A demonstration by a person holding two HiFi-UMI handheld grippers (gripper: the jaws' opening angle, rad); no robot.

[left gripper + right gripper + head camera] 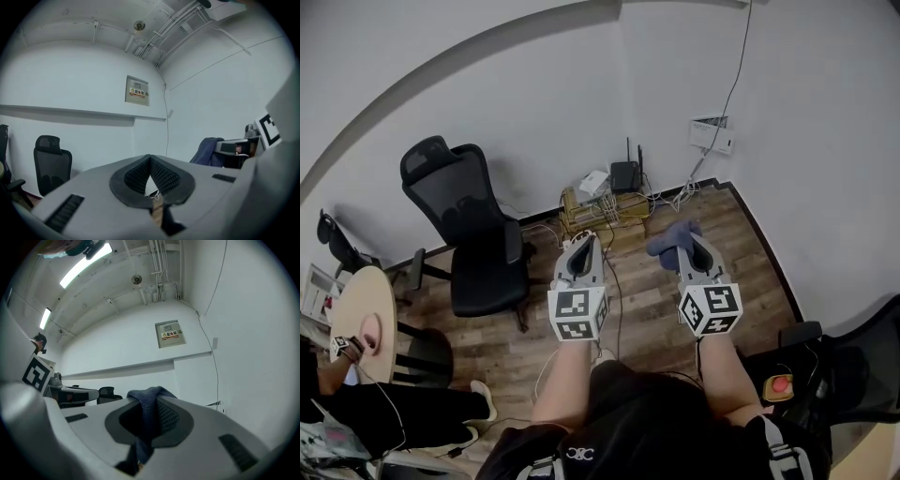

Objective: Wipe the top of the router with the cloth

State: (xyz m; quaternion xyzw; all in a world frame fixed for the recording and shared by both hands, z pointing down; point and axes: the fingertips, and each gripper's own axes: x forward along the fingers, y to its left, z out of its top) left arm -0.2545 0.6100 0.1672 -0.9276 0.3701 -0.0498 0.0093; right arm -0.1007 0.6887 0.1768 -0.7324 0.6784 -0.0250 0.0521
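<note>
The black router (624, 174) with two upright antennas stands on a low box (602, 208) against the far wall, next to a white device (593, 182). My right gripper (687, 241) is shut on a blue cloth (672, 235), which bulges out past the jaw tips; in the right gripper view the cloth (144, 405) fills the gap of that gripper (151, 404). My left gripper (585, 240) is shut with nothing in it, its jaws meeting at the tips (150, 159). Both grippers hover above the wooden floor, short of the router. The cloth (209, 150) also shows in the left gripper view.
A black office chair (474, 233) stands to the left. Cables (614, 281) run across the floor from the box. A wall box (711, 134) hangs on the right wall. A round table (362, 315) and a seated person (384, 405) are at the far left.
</note>
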